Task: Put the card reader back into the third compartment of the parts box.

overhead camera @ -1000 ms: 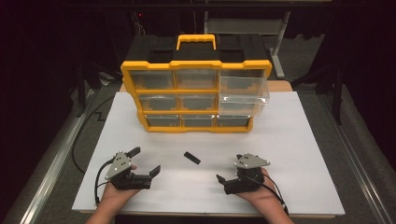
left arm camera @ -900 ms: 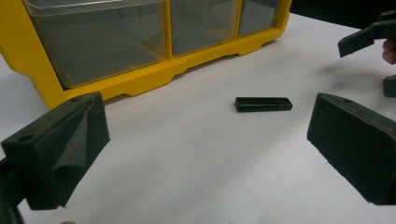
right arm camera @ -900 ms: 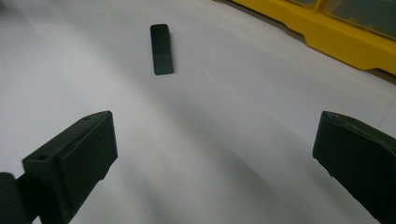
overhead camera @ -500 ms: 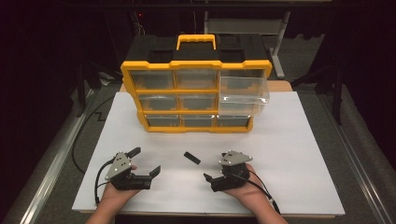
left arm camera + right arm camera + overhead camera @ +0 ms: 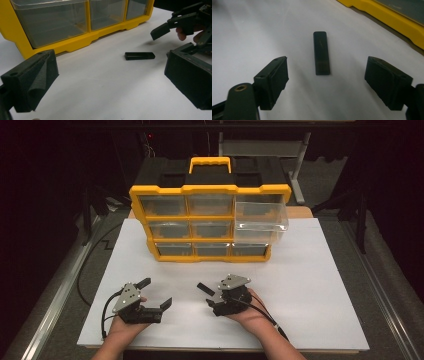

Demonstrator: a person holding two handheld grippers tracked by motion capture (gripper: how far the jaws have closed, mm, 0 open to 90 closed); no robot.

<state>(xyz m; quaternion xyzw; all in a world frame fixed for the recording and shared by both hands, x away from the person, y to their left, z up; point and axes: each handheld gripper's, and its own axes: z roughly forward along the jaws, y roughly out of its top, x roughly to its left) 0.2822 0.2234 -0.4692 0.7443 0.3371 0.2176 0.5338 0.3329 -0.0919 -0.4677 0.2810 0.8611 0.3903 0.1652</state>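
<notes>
The right claw [image 5: 325,82], its jaws just narrowing but apart with nothing gripped, straddled the near end of the small black bar [image 5: 321,52] lying flat on the white surface [image 5: 320,285], where an off-centre squeeze could skid it away.

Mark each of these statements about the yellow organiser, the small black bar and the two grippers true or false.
1. The small flat black bar lies on the white sheet. True.
2. The right gripper is clamped on the bar. False: its jaws stand apart, untouching.
3. One clear plastic drawer of the yellow organiser cabinet is pulled out. True.
4. The left gripper holds a drawer. False: open and empty.
5. The bar rests inside a drawer. False: it lies in front of the cabinet.
</notes>
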